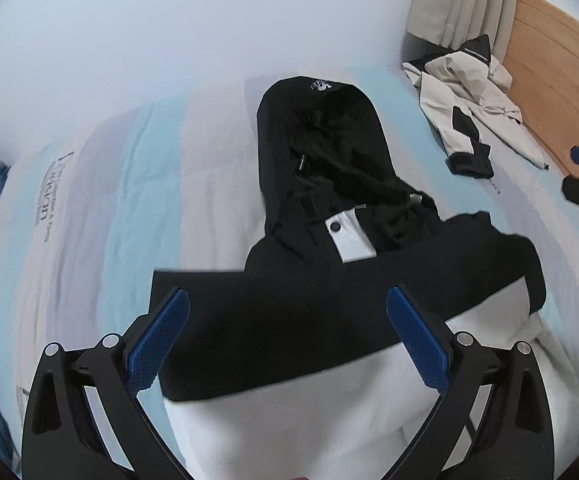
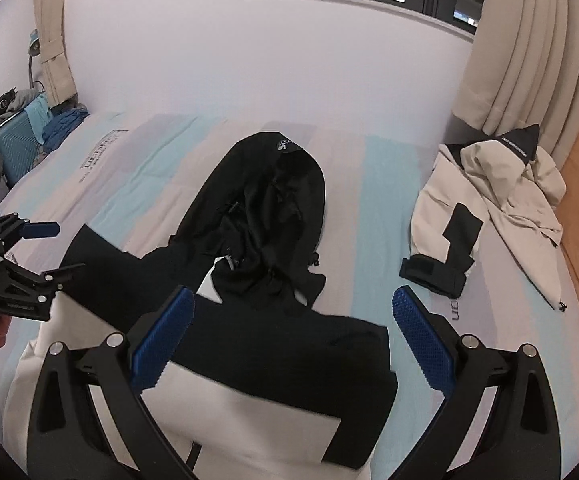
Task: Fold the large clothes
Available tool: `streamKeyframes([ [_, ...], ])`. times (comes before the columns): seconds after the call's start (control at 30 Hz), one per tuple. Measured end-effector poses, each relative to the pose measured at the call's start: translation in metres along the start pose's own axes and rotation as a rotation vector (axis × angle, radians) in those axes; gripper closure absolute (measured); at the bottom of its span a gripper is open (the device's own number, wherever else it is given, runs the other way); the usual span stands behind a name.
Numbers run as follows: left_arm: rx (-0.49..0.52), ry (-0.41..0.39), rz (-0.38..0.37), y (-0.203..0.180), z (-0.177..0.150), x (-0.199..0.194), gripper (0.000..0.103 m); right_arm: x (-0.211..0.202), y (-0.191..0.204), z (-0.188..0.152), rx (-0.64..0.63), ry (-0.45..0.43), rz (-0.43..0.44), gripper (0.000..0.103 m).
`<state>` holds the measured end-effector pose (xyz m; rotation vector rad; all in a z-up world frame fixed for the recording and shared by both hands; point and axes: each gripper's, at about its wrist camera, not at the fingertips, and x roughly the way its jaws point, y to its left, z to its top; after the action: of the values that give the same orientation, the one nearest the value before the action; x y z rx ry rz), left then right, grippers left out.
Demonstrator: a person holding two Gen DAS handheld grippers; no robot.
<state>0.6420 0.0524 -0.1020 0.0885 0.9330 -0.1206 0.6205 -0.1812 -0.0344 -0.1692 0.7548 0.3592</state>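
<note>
Both your tools are hanging wide open right now, holding nothing. The left tool is hovering over the black sleeve band laid across the chest of the black-and-white jacket, and the right tool is sitting above the same jacket's right side, over the folded-in sleeve. The jacket itself is lying flat, front up, on the striped bed, with the hood pointing away from you toward the wall. A beige jacket is waiting crumpled well off to the right.

Handling-wise, I'm guessing this shell is light, floppy and a bit slick — it'll be sliding on itself. I'd be pinching it at the hem corners or the shoulder seams, through both layers, rather than mid-panel.
</note>
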Motion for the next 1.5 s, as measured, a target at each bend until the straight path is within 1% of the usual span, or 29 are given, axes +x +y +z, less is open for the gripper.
streamKeyframes([
  [0.07, -0.014, -0.008, -0.012, 0.003, 0.010, 0.004, 0.006, 0.014, -0.004, 0.008, -0.018, 0.015, -0.009, 0.008],
  [0.13, -0.048, -0.012, -0.037, 0.009, 0.022, 0.011, 0.006, 0.029, -0.009, 0.016, -0.040, 0.027, 0.004, 0.008],
  [0.2, -0.071, -0.017, -0.035, 0.014, 0.035, 0.019, 0.006, 0.050, -0.014, 0.026, -0.061, 0.060, -0.014, 0.008],
  [0.27, -0.076, -0.010, -0.032, 0.019, 0.045, 0.030, 0.006, 0.068, -0.021, 0.034, -0.055, 0.076, 0.019, 0.008],
  [0.33, -0.082, -0.002, -0.046, 0.024, 0.057, 0.045, 0.006, 0.085, -0.028, 0.040, -0.040, 0.087, 0.060, 0.008],
  [0.4, -0.070, 0.007, -0.043, 0.027, 0.069, 0.061, 0.006, 0.105, -0.034, 0.048, -0.056, 0.079, 0.074, 0.008],
  [0.53, -0.026, -0.002, -0.101, 0.030, 0.090, 0.093, 0.006, 0.147, -0.037, 0.059, -0.128, 0.094, 0.083, 0.008],
  [0.6, 0.010, 0.001, -0.127, 0.030, 0.100, 0.112, 0.006, 0.171, -0.037, 0.065, -0.165, 0.103, 0.072, 0.008],
  [0.67, 0.046, 0.015, -0.136, 0.028, 0.108, 0.130, 0.006, 0.190, -0.038, 0.068, -0.189, 0.101, 0.067, 0.008],
  [0.73, 0.068, 0.028, -0.154, 0.030, 0.119, 0.152, 0.006, 0.213, -0.040, 0.074, -0.204, 0.107, 0.081, 0.008],
  [0.8, 0.088, 0.026, -0.161, 0.033, 0.128, 0.168, 0.006, 0.235, -0.041, 0.081, -0.218, 0.111, 0.100, 0.008],
  [0.87, 0.099, 0.029, -0.177, 0.038, 0.136, 0.185, 0.006, 0.250, -0.041, 0.085, -0.239, 0.110, 0.101, 0.009],
  [0.93, 0.110, 0.037, -0.171, 0.042, 0.142, 0.199, 0.006, 0.265, -0.040, 0.090, -0.255, 0.108, 0.117, 0.010],
  [1.0, 0.100, 0.044, -0.183, 0.046, 0.148, 0.212, 0.006, 0.277, -0.039, 0.094, -0.277, 0.101, 0.101, 0.011],
  [1.13, 0.065, 0.046, -0.198, 0.052, 0.159, 0.231, 0.006, 0.297, -0.043, 0.104, -0.266, 0.104, 0.088, 0.015],
  [1.23, 0.016, 0.039, -0.214, 0.057, 0.172, 0.242, 0.006, 0.311, -0.045, 0.111, -0.239, 0.112, 0.089, 0.018],
  [1.3, 0.006, 0.045, -0.216, 0.058, 0.182, 0.250, 0.007, 0.319, -0.047, 0.118, -0.220, 0.113, 0.087, 0.020],
  [1.47, 0.013, 0.060, -0.204, 0.054, 0.199, 0.265, 0.008, 0.334, -0.054, 0.133, -0.139, 0.120, 0.100, 0.020],
  [1.5, 0.000, 0.062, -0.204, 0.054, 0.202, 0.268, 0.009, 0.336, -0.055, 0.135, -0.129, 0.123, 0.103, 0.022],
])
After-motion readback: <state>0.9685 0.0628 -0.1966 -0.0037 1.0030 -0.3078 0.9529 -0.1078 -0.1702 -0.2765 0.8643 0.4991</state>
